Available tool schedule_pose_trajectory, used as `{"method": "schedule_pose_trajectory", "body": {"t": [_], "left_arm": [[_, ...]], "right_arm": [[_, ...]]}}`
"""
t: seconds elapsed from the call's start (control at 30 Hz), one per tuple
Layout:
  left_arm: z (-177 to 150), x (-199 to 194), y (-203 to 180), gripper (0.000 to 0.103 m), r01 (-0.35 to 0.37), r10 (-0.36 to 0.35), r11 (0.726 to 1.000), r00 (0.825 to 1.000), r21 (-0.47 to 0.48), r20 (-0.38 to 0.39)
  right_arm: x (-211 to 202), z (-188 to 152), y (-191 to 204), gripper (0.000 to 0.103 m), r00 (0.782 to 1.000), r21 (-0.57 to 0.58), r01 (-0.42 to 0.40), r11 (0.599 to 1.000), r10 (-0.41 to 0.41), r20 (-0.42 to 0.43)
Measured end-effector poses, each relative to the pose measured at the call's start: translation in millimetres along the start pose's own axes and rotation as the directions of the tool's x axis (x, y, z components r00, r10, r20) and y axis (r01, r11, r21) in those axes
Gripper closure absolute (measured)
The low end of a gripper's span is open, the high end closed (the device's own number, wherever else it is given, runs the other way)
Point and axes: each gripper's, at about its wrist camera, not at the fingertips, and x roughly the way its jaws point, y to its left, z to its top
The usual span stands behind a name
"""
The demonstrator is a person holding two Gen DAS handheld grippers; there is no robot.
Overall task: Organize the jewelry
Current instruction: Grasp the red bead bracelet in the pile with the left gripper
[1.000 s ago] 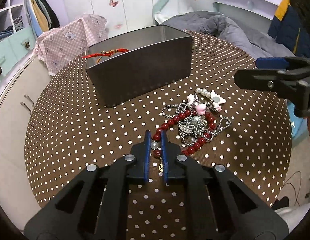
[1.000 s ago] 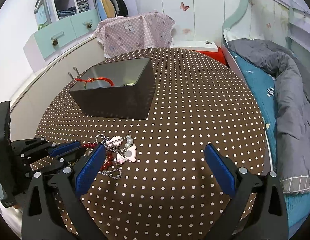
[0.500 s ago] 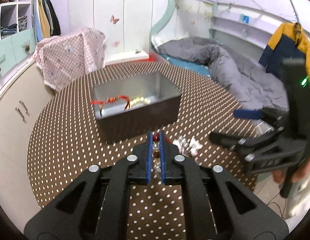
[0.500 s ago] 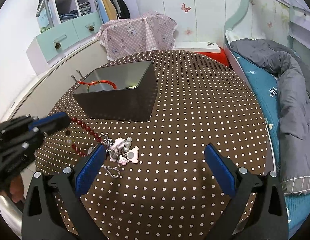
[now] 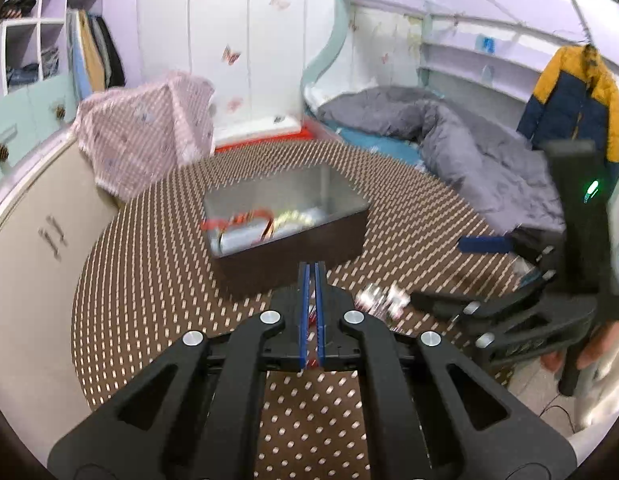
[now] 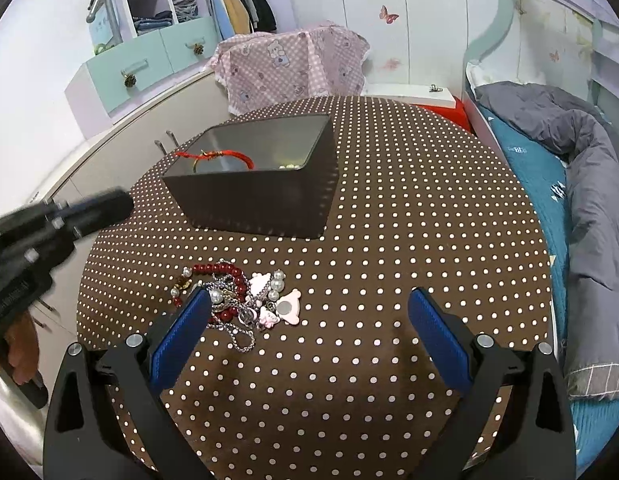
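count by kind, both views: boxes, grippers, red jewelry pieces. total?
metal box: 1
grippers: 2 (left gripper, right gripper)
red jewelry pieces: 2 (red bead bracelet on the tablecloth, red cord bracelet in the box)
total: 5

The red bead bracelet [image 6: 219,276] has slipped from the left gripper [image 6: 121,204] back onto the jewelry pile [image 6: 245,300]; gripper lifts away empty.

- A home bedroom.
- Bed [image 6: 549,184] with rumpled grey duvet [image 6: 589,200].
- Open wardrobe [image 6: 233,0] of hanging clothes.
- Butterfly stickers [image 6: 388,13] on pastel walls.
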Motion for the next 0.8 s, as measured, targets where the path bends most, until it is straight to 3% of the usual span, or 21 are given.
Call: {"method": "schedule_pose_trajectory", "body": {"t": [0.03, 0.07, 0.1, 0.13, 0.23, 0.43, 0.57, 0.63, 0.73, 0.8], "left_arm": [[-4, 4, 2, 0.091, 0.005, -0.005, 1.0, 1.0, -0.01, -0.023], [-9, 10, 6, 0.077, 0.006, -0.008, 1.0, 0.999, -0.023, -0.05], [-12, 14, 7, 0.036, -0.004, 0.002, 0.999, 0.998, -0.036, -0.064], [-16, 18, 11, 0.025, -0.015, 0.012, 0.999, 0.998, -0.052, -0.068], [-21, 25, 17, 0.026, -0.019, 0.011, 0.996, 0.995, -0.083, -0.096], [-34, 57, 20, 0.058, -0.086, 0.076, 0.995, 0.978, -0.04, -0.196], [-35, 60, 12, 0.061, -0.118, 0.119, 0.993, 0.973, 0.016, -0.197], [-33, 61, 5, 0.095, -0.102, 0.107, 0.994, 0.97, 0.037, -0.217], [-30, 64, -8, 0.095, -0.144, 0.161, 0.985, 0.962, 0.09, -0.222], [-27, 61, -4, 0.095, -0.08, 0.085, 0.996, 0.97, 0.031, -0.226]], "right_arm": [[1, 0, 0, 0.008, 1.0, 0.0, 0.001, 1.0, -0.001, -0.003], [2, -1, 0, 0.008, 1.0, 0.0, 0.001, 1.0, -0.001, -0.006], [2, -1, 0, 0.008, 1.0, 0.001, 0.002, 1.0, -0.001, -0.007], [3, -1, 0, 0.008, 1.0, 0.002, 0.002, 1.0, -0.002, -0.009], [5, -1, -2, 0.008, 1.0, 0.004, 0.005, 1.0, -0.005, -0.016], [10, -3, -3, 0.008, 1.0, 0.01, 0.004, 1.0, -0.004, -0.029], [12, -3, -5, 0.008, 0.999, 0.013, 0.008, 1.0, -0.008, -0.037], [13, -2, -6, 0.008, 0.999, 0.017, 0.011, 1.0, -0.01, -0.036], [13, -2, -6, 0.008, 0.999, 0.018, 0.005, 1.0, -0.005, -0.034], [14, -2, -5, 0.008, 0.999, 0.017, 0.0, 1.0, 0.0, -0.035]]}}
